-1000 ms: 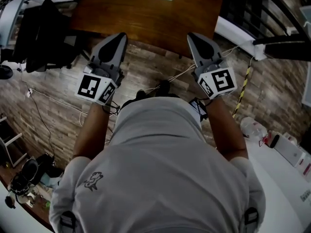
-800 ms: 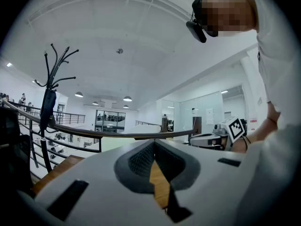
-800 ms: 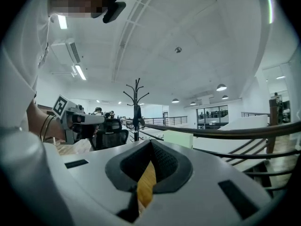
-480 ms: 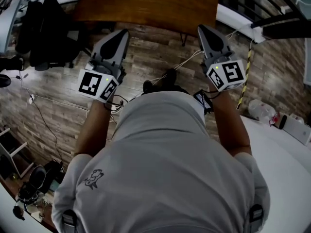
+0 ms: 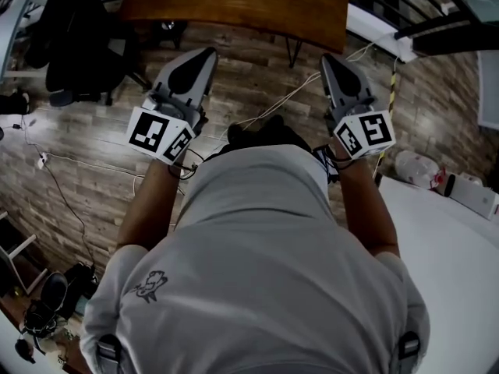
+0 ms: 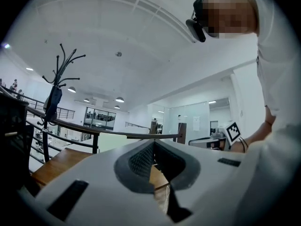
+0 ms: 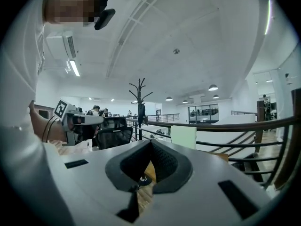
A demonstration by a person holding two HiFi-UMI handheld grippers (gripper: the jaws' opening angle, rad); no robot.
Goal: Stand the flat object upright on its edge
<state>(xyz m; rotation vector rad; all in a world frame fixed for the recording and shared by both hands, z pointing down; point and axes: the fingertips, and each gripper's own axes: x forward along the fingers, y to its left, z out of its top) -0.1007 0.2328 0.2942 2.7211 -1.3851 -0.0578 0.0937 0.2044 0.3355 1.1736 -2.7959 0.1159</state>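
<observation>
The left tool (image 6: 153, 143) was clenched, its 2 dark ribbed pads meeting at the tips with nothing between them. The right tool (image 7: 150, 142) was clenched the same way and just as empty. Behind each tool's tips sat its marker cube, the left one (image 5: 160, 135) and the right one (image 5: 364, 133), each at the end of a bare forearm. Both tools were held level with each other and well apart, pointing forward over the plank floor (image 5: 93, 154), touching nothing. A pale cable (image 5: 281, 104) ran across the floor between the 2 tools.

Just ahead of the tips lay the near edge of the wooden surface (image 5: 249, 6), neither tool reaching over it. Beyond the right tool's tips, toward the far side of that surface, the pale green panel (image 7: 183, 136) showed its broad face and looked upright, well apart from both tools. Behind it ran a dark railing (image 7: 225, 124), and left of it rose a coat stand (image 7: 140, 102). Off to the left of the left tool stood a black chair (image 5: 74, 37); to the right of the right tool, a white surface (image 5: 444, 248).
</observation>
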